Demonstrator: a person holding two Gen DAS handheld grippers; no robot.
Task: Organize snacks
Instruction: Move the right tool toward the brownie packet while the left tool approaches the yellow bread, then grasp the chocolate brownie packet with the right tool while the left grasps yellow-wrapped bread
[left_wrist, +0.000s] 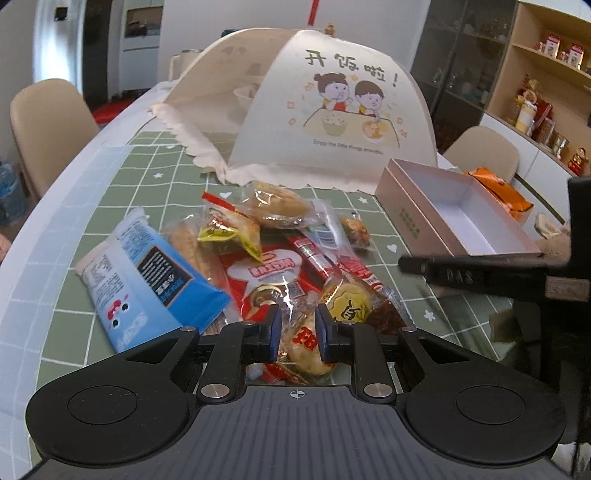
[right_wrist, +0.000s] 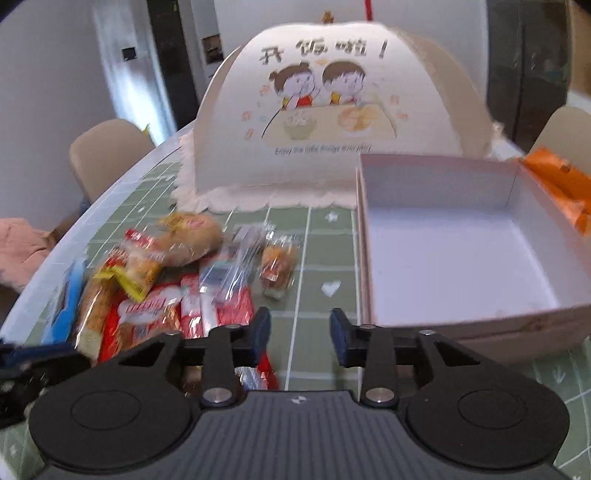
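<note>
heap of wrapped snacks (left_wrist: 258, 258) on green checked tablecloth (left_wrist: 147, 177), awaiting sorting into empty pink cardboard box (right_wrist: 461, 258) alongside. left gripper (left_wrist: 297, 325) clenched on clear-wrapped rice cracker (left_wrist: 306, 347). right gripper (right_wrist: 300, 332) released, empty.

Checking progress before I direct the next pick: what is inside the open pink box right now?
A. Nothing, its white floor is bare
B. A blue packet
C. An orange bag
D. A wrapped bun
A: the pink box shows only its bare white floor in both wrist views; the orange bag lies outside, beyond its far wall, and the blue packet is in the pile on the green mat.
</note>
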